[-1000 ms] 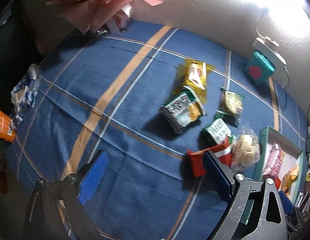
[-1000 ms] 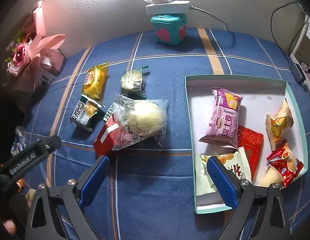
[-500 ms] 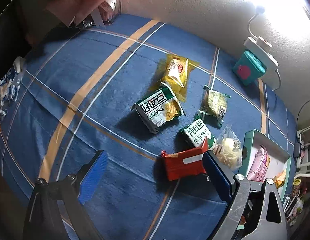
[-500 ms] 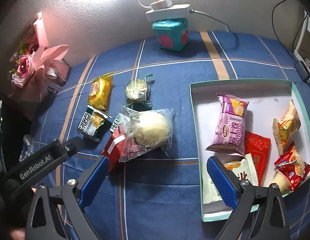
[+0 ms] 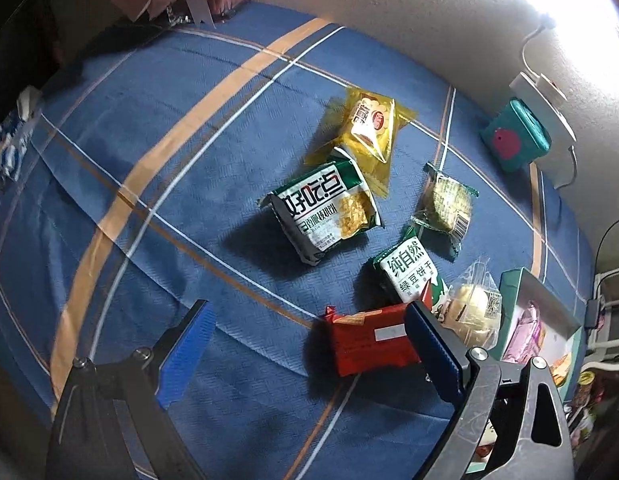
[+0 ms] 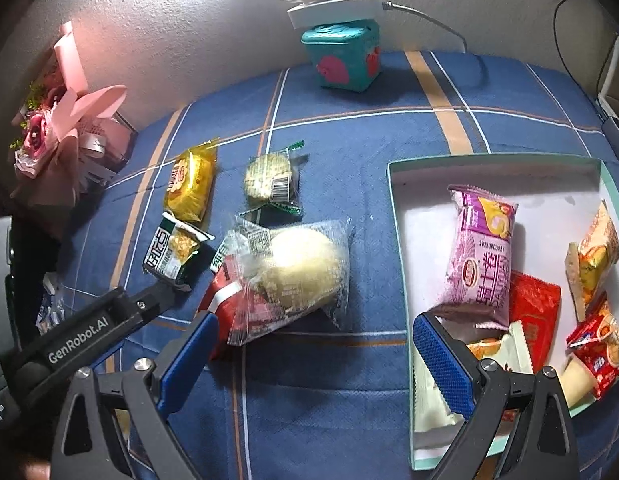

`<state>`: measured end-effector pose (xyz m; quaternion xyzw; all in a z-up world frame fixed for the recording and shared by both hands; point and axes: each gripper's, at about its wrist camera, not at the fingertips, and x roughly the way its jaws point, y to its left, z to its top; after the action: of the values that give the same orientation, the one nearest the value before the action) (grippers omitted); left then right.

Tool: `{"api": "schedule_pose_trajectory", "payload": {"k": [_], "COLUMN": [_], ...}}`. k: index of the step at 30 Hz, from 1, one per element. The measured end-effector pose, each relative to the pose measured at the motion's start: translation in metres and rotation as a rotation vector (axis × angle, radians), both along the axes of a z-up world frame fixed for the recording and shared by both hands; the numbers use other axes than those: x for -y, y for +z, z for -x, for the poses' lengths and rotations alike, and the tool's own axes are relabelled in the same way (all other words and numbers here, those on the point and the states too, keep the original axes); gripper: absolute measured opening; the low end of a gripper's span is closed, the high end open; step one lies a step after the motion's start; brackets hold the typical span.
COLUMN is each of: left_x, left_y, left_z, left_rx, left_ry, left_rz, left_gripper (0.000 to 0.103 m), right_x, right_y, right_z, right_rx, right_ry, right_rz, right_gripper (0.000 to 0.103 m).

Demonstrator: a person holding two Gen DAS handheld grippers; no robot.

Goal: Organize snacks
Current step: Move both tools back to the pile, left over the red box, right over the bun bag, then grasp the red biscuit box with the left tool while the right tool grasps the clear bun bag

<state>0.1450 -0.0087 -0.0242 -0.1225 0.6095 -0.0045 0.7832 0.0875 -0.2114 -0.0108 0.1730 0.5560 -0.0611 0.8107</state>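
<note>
Red snack pack (image 5: pixel 369 338): flat, creased, on the blue cloth beside your box (image 6: pixel 401 240) | your left tool (image 5: pixel 309 354) and right tool (image 6: pixel 315 360): both open, empty | right view alone shows the box's contents.

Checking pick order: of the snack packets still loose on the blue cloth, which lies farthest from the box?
The yellow foil packet. It sits at the far left of the group, beyond the green-and-white packet, farthest from the teal-rimmed box.
</note>
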Motion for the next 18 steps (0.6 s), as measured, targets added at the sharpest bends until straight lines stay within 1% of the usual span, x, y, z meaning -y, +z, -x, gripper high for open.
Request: {"api": "schedule_pose_trajectory", "payload": {"k": [11,18], "left_x": [0.003,0.0], "left_y": [-0.01,-0.021], "left_z": [-0.01,-0.015], "left_rx": [-0.015,-0.041], "left_ry": [0.012,0.049], "left_rz": [0.071,0.113], "left_gripper": [0.095,0.095], "right_x": [-0.001,-0.003], "right_y": [-0.015,-0.023], "right_z": [-0.015,-0.022], "right_rx": [0.004,0.017], "right_ry": [-0.004,-0.006], "right_rz": [-0.03,-0.058], "right_gripper": [0.099,0.097]}}
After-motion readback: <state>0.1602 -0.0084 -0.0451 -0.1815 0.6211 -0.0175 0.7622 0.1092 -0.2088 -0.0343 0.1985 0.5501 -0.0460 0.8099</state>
